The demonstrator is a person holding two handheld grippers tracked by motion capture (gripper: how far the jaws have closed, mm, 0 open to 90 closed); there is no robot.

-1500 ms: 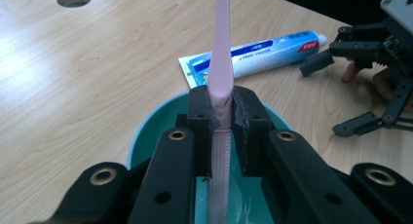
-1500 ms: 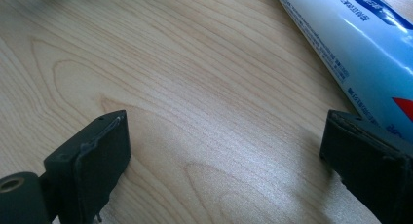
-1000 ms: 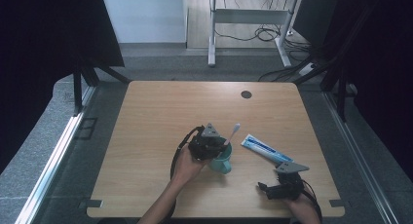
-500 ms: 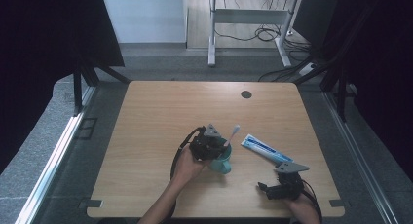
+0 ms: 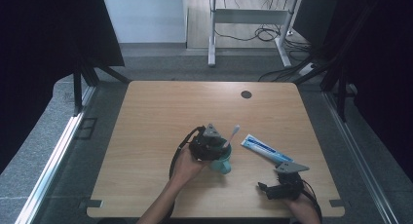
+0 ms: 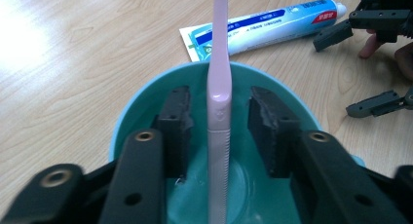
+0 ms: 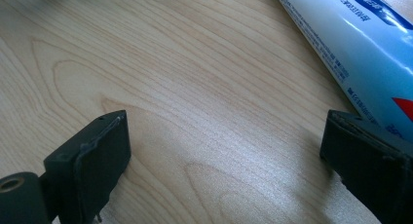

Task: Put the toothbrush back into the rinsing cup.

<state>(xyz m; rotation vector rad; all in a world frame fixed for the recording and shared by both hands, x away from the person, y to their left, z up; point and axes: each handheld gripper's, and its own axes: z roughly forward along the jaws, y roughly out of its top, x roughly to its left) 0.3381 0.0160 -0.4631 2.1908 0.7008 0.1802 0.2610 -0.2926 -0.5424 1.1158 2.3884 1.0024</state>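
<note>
Left gripper view | toothbrush (image 6: 217,112) btwn left tongs (image 6: 219,124), untouched, just opened | right tongs (image 7: 234,160) wide

Both claws were built of black links with brass-ringed pivot holes and blocky, ridged black pads (image 6: 176,118). A grey three-cornered plate (image 5: 291,167) and a black cable (image 5: 176,153) were carried.

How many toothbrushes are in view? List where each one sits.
1. The pink toothbrush stands in the teal cup, between the open pads of the left gripper, with the toothpaste tube lying to the right.
</note>
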